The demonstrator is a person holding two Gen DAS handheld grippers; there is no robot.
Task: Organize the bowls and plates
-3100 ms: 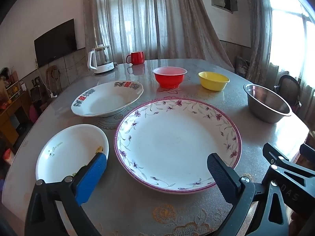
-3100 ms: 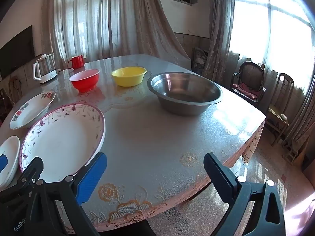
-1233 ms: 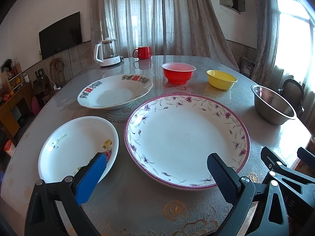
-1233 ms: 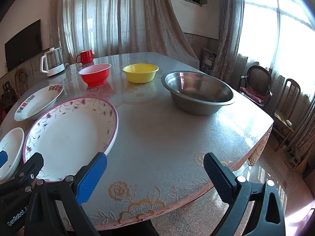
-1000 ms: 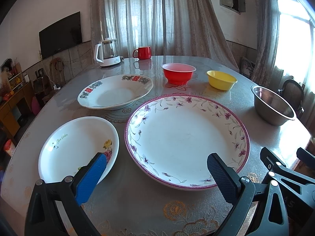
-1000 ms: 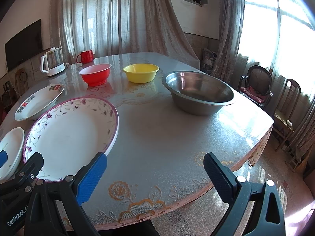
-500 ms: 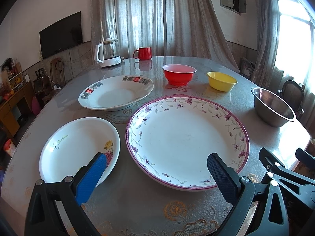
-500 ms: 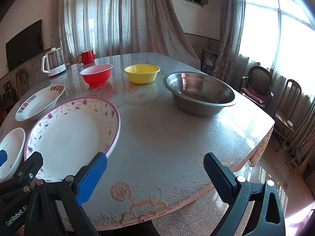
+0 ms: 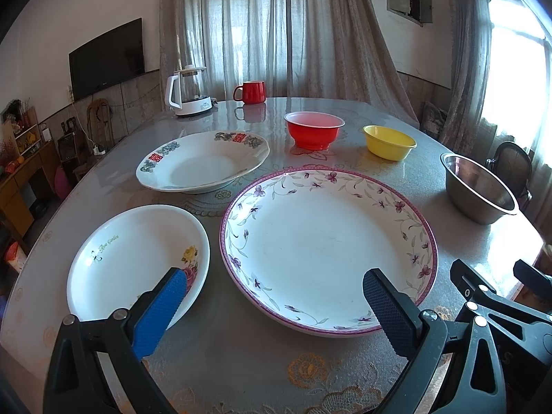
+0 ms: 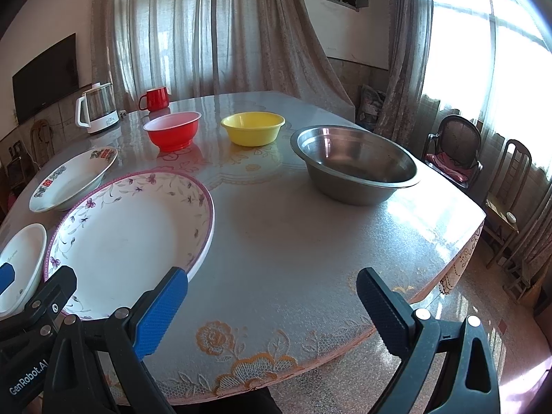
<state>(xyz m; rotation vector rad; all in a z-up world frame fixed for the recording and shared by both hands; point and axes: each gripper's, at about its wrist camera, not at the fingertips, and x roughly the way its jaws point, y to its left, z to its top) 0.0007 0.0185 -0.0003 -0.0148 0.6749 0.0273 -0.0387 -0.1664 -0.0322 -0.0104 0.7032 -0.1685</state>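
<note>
Red bowl (image 9: 314,134), yellow bowl (image 9: 389,142), purple-flowered white plate (image 9: 327,241).

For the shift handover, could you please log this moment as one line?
left gripper: open, empty | right gripper: open, empty | floral plate, steel bowl: untouched | stacking: not begun

Sheer curtains (image 9: 276,27) hang at twelve o'clock behind the table (image 10: 293,241); a television (image 9: 107,57) at ten, sunlit windows (image 10: 483,69) and chairs (image 10: 452,151) at three.
</note>
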